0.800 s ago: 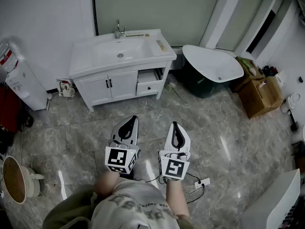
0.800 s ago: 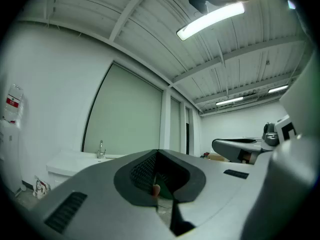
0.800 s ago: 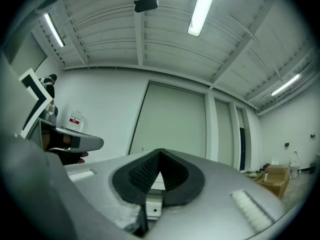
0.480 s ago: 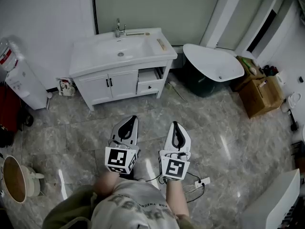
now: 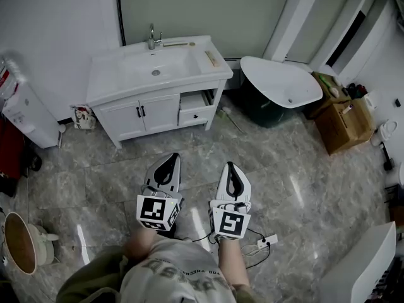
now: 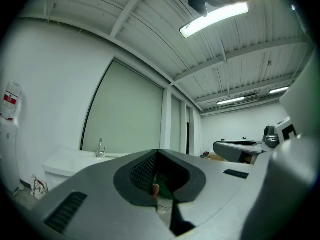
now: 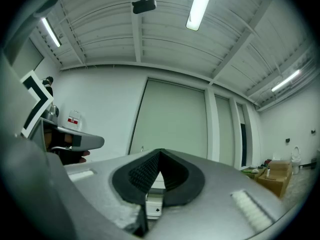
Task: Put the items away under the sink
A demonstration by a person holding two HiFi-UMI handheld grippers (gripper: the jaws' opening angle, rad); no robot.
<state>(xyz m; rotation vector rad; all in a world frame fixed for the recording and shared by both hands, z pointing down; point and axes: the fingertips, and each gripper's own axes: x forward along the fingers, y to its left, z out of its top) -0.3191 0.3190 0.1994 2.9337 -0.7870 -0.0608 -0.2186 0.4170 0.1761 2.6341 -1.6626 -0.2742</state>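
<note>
A white vanity (image 5: 107,95) with a sink (image 5: 156,68) and a tap (image 5: 151,38) stands against the far wall. Its two cabinet doors (image 5: 140,115) are closed, and a small drawer (image 5: 194,113) to their right is pulled out a little. A thin wooden piece (image 5: 211,58) lies on the counter's right end. My left gripper (image 5: 170,160) and right gripper (image 5: 231,168) are held side by side over the floor, well short of the vanity. Both are shut with nothing in them. In the left gripper view the left gripper (image 6: 158,153) points at the vanity (image 6: 65,163).
A small printed bag (image 5: 81,117) leans at the vanity's left foot. A water dispenser (image 5: 25,109) stands at the far left, and a pot (image 5: 22,242) sits on the floor. A white tub (image 5: 281,82) and cardboard boxes (image 5: 344,124) are at the right. A power strip (image 5: 269,240) lies near my feet.
The head view has shifted slightly, so the vanity sits a little further left in the frame. Both grippers stay shut in the same place.
</note>
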